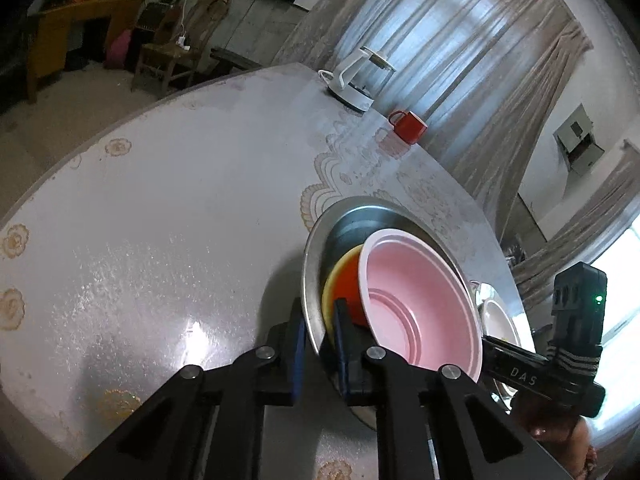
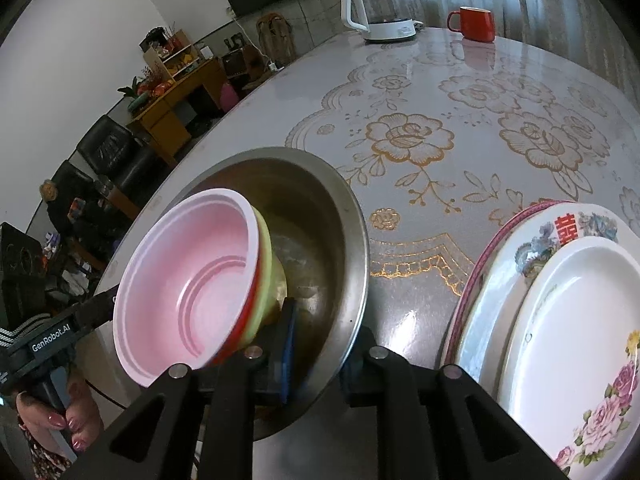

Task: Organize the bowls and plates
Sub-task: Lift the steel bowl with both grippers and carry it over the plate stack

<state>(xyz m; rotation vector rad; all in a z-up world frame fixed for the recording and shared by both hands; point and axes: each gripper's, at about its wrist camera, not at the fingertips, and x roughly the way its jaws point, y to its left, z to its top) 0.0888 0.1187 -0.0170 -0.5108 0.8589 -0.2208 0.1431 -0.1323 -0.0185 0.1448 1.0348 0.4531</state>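
Note:
A wide steel bowl (image 1: 352,216) (image 2: 312,200) sits on the flowered table. Inside it, tilted on their sides, are a pink bowl (image 1: 420,300) (image 2: 188,280) nested in a yellow bowl with a red inside (image 1: 344,284) (image 2: 274,276). My left gripper (image 1: 320,344) is shut on the steel bowl's near-left rim, one blue pad outside and one inside. My right gripper (image 2: 320,356) is shut on the opposite rim in the same way. A stack of flowered plates (image 2: 568,320) (image 1: 496,312) lies to the right of the steel bowl.
A white kettle (image 1: 356,76) (image 2: 376,8) and a red mug (image 1: 408,126) (image 2: 474,24) stand at the table's far edge by the curtain. A hand (image 2: 60,420) holds the left gripper's handle. Chairs and a wooden cabinet stand beyond the table.

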